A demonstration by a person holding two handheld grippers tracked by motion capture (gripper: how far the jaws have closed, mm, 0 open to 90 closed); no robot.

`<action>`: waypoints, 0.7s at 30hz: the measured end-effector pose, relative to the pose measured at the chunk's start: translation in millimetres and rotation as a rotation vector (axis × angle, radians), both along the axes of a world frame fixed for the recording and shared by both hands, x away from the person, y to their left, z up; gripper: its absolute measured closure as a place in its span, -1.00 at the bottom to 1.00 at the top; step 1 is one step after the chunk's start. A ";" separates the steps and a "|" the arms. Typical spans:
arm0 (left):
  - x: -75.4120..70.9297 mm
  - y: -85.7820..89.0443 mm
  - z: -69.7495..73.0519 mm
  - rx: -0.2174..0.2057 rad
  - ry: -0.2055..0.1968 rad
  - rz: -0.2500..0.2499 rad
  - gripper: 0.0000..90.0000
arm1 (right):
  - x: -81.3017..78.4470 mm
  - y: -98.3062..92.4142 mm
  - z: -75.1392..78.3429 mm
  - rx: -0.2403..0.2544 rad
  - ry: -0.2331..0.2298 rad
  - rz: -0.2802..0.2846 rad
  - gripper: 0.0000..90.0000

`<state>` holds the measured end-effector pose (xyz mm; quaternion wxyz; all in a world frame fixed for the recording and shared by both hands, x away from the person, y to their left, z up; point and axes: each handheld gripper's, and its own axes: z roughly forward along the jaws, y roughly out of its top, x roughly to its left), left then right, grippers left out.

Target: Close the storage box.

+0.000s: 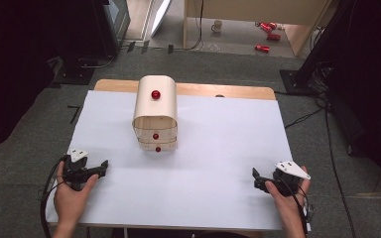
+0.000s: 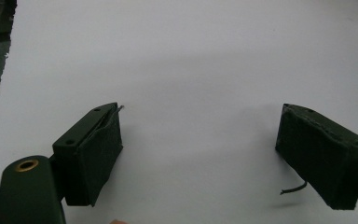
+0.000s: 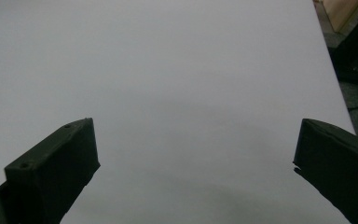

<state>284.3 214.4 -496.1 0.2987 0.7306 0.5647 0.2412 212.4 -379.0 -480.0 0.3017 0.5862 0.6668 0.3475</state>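
A small pale wooden drawer cabinet (image 1: 155, 111) with a rounded top stands at the middle back of the white table (image 1: 218, 148). It has a red knob (image 1: 156, 94) on top and red knobs on two front drawers (image 1: 156, 136), both pushed in. My left gripper (image 1: 104, 165) rests near the table's front left, held in a hand, open with nothing between its jaws (image 2: 200, 154). My right gripper (image 1: 254, 179) sits at the front right, also open and empty (image 3: 196, 163). Both are well apart from the cabinet.
The white sheet covers a wooden tabletop whose bare edge (image 1: 218, 90) shows at the back. Beyond lie grey carpet, cables, dark stands at both sides, a mug (image 1: 217, 26) and red cans (image 1: 263, 48) on the floor.
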 end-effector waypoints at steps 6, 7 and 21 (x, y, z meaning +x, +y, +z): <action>-0.1 0.0 0.0 0.000 0.000 0.000 -0.68 | -12.2 -18.7 -9.5 -0.003 0.027 -0.040 -1.00; -0.1 0.0 0.0 0.000 0.000 0.000 -0.68 | -17.0 -26.0 -13.1 -0.007 0.038 -0.050 -1.00; -0.1 0.0 0.0 0.000 0.000 0.000 -0.68 | -27.2 -41.5 -24.5 -0.008 0.150 -0.074 -1.00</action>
